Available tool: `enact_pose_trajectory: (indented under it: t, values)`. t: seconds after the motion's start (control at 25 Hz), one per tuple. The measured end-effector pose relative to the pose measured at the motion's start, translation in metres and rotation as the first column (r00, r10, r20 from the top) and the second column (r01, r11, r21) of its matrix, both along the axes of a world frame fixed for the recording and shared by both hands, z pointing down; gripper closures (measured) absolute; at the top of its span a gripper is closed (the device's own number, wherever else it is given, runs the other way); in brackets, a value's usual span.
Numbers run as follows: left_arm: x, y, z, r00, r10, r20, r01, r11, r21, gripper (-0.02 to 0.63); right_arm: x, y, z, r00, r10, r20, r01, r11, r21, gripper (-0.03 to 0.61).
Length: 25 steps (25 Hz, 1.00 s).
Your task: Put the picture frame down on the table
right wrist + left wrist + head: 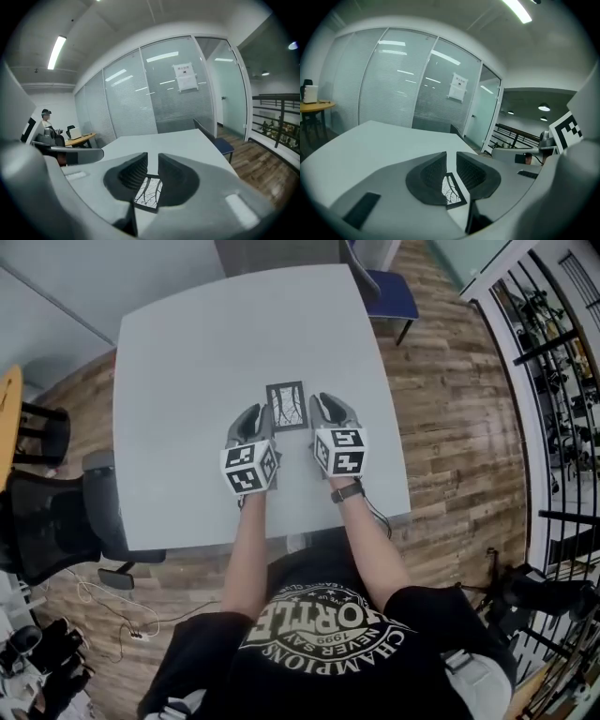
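– Where is the frame (287,405)?

– Flat on the table (206,343), face up, a little nearer the near edge than the middle. It has a dark border and a pale picture of thin branching lines.

– And the grippers?

– One on each side of it. The left gripper (251,418) is just left of the frame and the right gripper (325,409) just right of it, both pointing away from the person. In the head view neither can be seen to touch it.

– What are the left jaws doing?

– In the left gripper view they stand nearly together, with only a thin slit between the ribbed pads (433,171). Nothing is in the slit. The frame shows low under the tips, lying on the table.

– And the right?

– Much the same: a narrow gap and nothing gripped, with the frame lying on the table below the tips. Both grippers are empty.

– Anything else around?

– A blue chair (392,294) stands at the far right corner of the table, and a black chair (52,521) at the near left. The floor (450,427) is wood planks, and a black railing (562,381) runs along the right. The right gripper view shows a glass wall (154,93) beyond the table with a sheet of paper (184,77) stuck on it.
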State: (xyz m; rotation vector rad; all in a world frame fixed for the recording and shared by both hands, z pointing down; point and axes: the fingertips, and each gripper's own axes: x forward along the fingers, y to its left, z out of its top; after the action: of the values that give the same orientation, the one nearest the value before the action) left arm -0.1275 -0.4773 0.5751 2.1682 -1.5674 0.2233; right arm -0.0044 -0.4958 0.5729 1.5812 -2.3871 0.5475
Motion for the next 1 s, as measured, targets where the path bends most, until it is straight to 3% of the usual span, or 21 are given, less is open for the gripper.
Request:
enact_pose_trajectory:
  t: [0.36,0.68,1.0]
  values:
    - [0.009,0.081,-0.055,1.000,0.020,0.015,-0.022,0.992,0.128,0.595,0.002,0.091,-0.062,1.000,-0.007,-0.011,0.009,0.987,0.160,0.576]
    - [0.004,0.150,-0.080,0.998,0.028,0.060,-0.040,0.976,0.213,0.607,0.010,0.163,-0.086,0.998,0.046,-0.038,-0.034,0.965,0.262,0.580]
    - [-0.020,0.194,-0.096,0.998,-0.021,0.066,0.003,0.963,0.270,0.607,0.019,0.205,-0.102,0.995,0.079,-0.055,-0.057,0.945,0.323,0.580]
